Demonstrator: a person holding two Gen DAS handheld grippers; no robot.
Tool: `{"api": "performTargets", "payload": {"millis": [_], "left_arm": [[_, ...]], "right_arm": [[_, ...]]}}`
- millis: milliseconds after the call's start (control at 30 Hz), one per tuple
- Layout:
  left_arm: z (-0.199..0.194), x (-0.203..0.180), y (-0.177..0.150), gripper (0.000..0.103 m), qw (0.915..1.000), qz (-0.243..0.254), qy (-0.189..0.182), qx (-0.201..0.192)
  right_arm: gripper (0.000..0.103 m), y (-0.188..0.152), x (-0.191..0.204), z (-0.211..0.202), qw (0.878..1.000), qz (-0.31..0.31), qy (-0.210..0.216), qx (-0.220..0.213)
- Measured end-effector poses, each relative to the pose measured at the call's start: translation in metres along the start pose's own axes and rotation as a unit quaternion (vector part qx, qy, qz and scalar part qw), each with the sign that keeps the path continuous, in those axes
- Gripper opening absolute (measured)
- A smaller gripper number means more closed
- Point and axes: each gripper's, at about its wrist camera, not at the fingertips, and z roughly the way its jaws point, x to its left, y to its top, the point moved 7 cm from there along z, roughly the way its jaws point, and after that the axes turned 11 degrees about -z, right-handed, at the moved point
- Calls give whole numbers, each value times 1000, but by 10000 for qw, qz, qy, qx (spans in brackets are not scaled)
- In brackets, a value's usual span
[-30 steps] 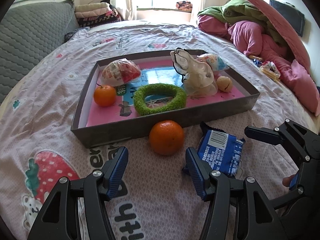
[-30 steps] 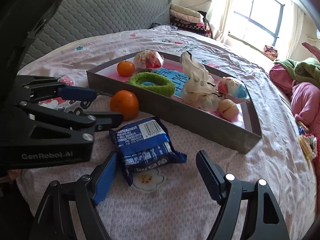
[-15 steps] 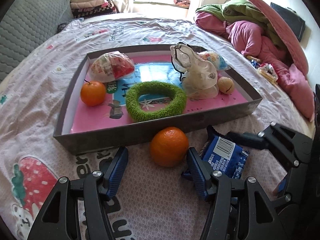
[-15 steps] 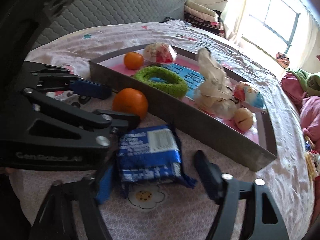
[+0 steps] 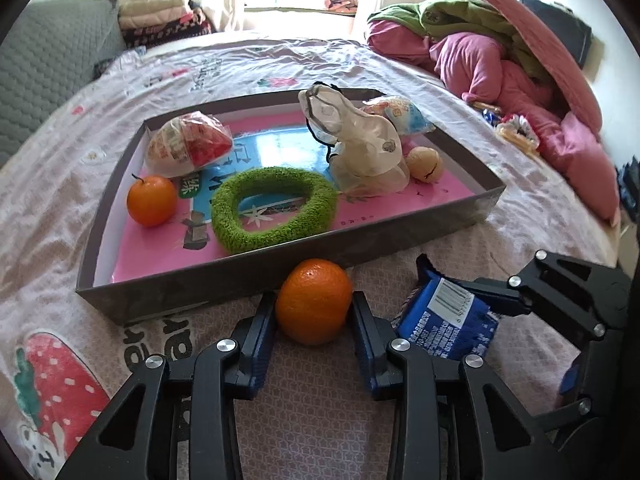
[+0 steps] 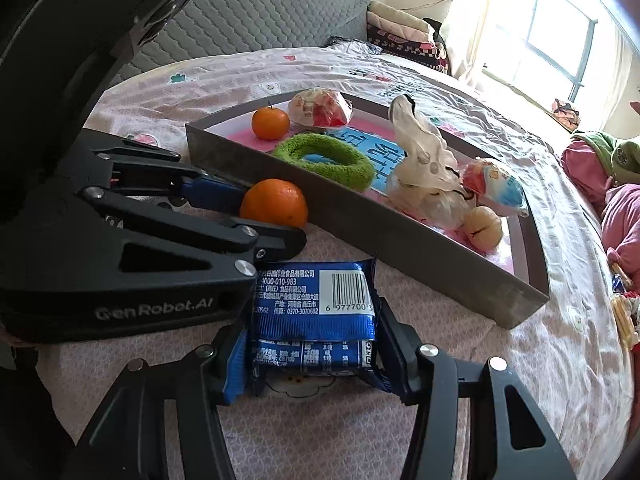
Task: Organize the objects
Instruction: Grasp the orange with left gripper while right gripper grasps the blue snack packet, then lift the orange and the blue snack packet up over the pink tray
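1. The blue snack packet (image 6: pixel 314 312) lies flat on the bedspread (image 5: pixel 320 420) just in front of the tray (image 5: pixel 400 236), barcode side up. Its long axis runs from the right gripper (image 6: pixel 310 344) toward the tray's near wall.
2. The loose orange (image 5: pixel 313 301) sits on the bedspread touching or just short of that wall; being round, it points no particular way.
3. The left gripper (image 5: pixel 313 320) has just been closing: its blue pads now press both sides of the orange, where a second ago they stood wide, short of the fruit.
4. The right gripper has also been closing; its pads now pinch the packet's two long edges, where earlier they stood apart around it.
5. Inside the tray, the green ring (image 5: pixel 274 208), the small orange (image 5: pixel 152 200), the wrapped snacks and the plastic bag (image 5: pixel 360 148) lie as before.
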Motion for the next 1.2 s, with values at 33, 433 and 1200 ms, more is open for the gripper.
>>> {"api": "performTargets", "payload": {"millis": [33, 433, 1200], "left_arm": [[0, 0, 0, 37, 10000, 0, 4, -8], [-35, 1, 7, 36, 9989, -60, -60, -455], [-76, 27, 55, 36, 9879, -235, 476, -1459]], "right_arm": [[55, -1, 1, 0, 10000, 5, -14, -1], [55, 3, -16, -22, 9982, 322, -338, -370], [55, 41, -84, -73, 9760, 1325, -799, -1530]]}}
